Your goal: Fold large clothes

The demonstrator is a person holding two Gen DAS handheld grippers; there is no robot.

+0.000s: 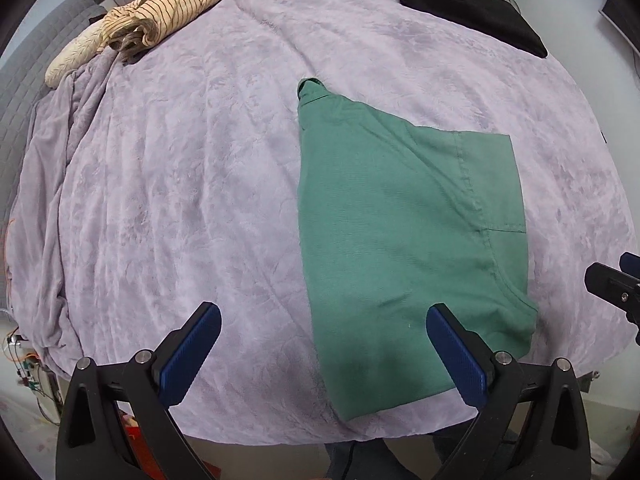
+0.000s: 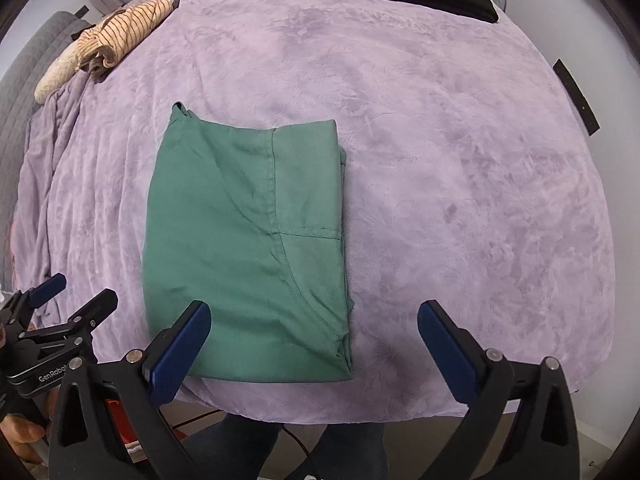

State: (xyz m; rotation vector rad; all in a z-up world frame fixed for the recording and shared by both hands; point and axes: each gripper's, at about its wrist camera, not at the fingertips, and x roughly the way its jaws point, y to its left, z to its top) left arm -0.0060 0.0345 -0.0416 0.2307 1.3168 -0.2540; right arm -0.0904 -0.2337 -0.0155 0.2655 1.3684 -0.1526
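Green garment (image 2: 248, 248) beneath spread right tool (image 2: 314, 314)

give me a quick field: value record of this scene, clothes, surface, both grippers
surface: bed with lilac blanket
green garment: folded into a rectangle, flat, near the front edge
striped garment: bunched, far left corner
black garment: folded, far right edge
left gripper: open, above the green garment's left edge, holding nothing
right gripper: open, above the green garment's right edge, holding nothing
fold status: green garment looks folded
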